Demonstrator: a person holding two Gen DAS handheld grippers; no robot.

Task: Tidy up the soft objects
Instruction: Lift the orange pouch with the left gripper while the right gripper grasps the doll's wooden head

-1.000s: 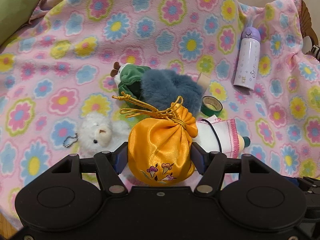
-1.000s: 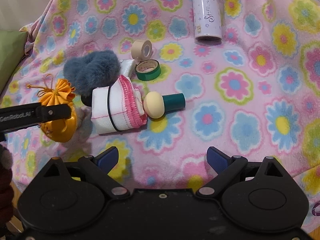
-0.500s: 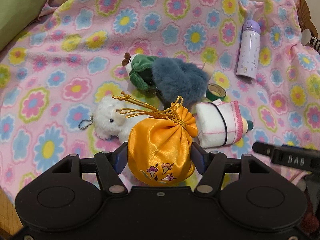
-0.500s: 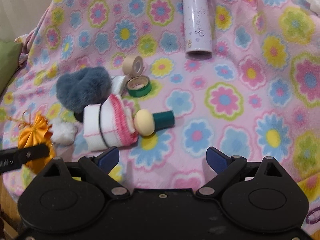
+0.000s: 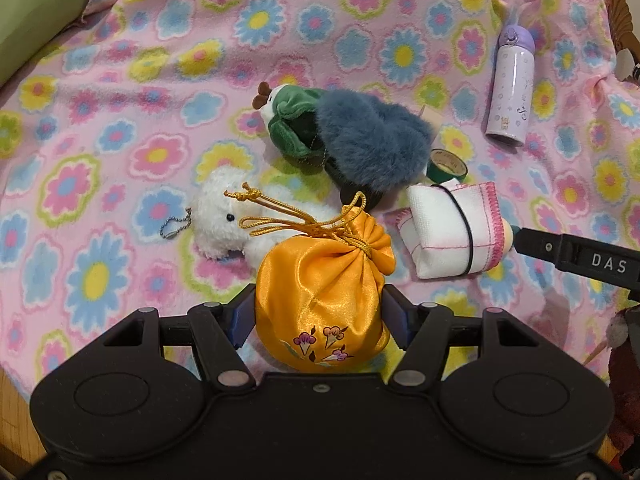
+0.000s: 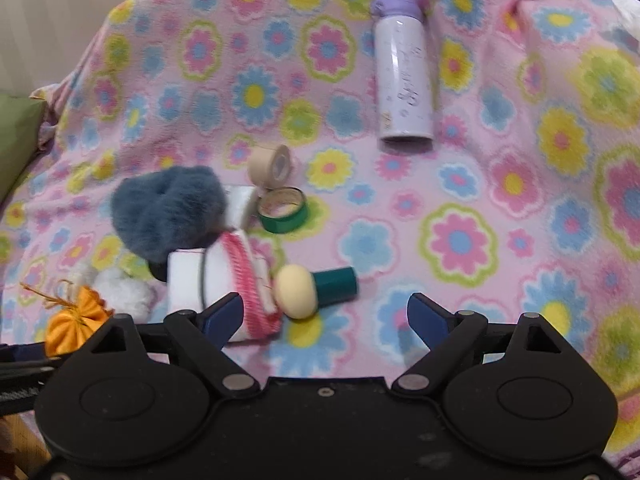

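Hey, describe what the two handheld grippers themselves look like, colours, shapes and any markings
Both the left gripper and the right gripper are matte black with rounded bodies, silver pivot screws and blue finger pads. Seen from the left wrist view, the right one's side carries white letters "DAS".

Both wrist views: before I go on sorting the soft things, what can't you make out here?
- Green plush: left view, its rear hidden under the blue fur piece; absent from the right view.
- White plush: partly behind the orange pouch held by the left gripper.
- White roll: right view, mostly behind the fur.
- Bottle lettering: blurred.
- Right gripper: jaws apart, just been closing, nothing between them.
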